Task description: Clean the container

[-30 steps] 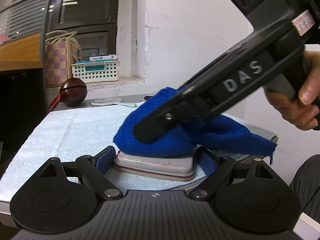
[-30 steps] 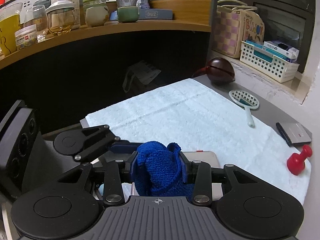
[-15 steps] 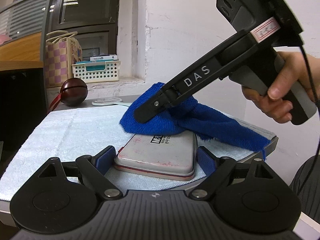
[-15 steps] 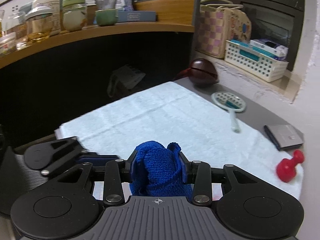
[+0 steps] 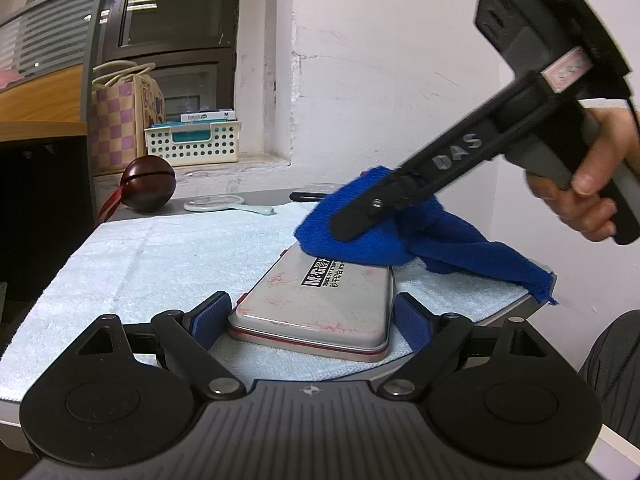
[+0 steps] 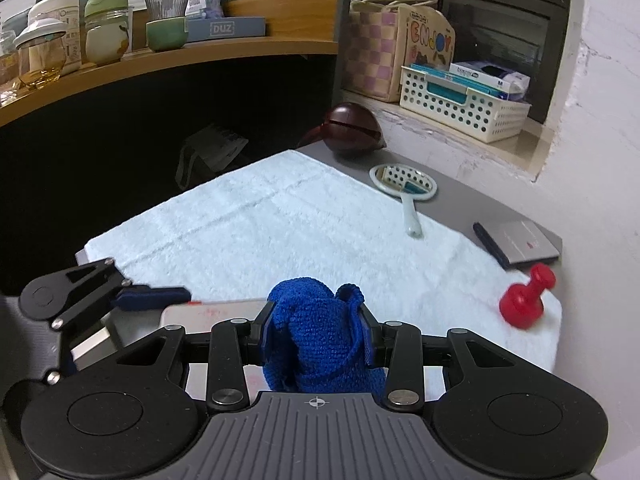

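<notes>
A flat grey metal tin [image 5: 316, 312] with red smears and a black printed label lies on a pale blue towel [image 5: 160, 256]. My left gripper [image 5: 311, 301] is shut on its near end, one blue pad against each long side. My right gripper [image 5: 360, 224], held by a person's hand [image 5: 580, 196], is shut on a bunched blue cloth [image 5: 360, 244] that presses on the far end of the tin's lid. In the right wrist view the blue cloth [image 6: 316, 320] fills my right gripper [image 6: 316, 328] and hides most of the tin [image 6: 216, 312]. The left gripper's padded finger [image 6: 152, 296] lies along the tin.
On the towel's [image 6: 280, 216] right corner stands a red stamp handle [image 6: 524, 300]. Behind it lie a flat grey case [image 6: 516, 242] and a small hand mirror [image 6: 404, 184]. A dark red round object [image 6: 352, 128], a white basket [image 6: 460, 104] and a checked bag [image 6: 380, 56] stand further back.
My right gripper has dragged the blue cloth from the near end of the tin's lid to its far end, uncovering the label and smears. The left gripper and the tin have stayed put.
</notes>
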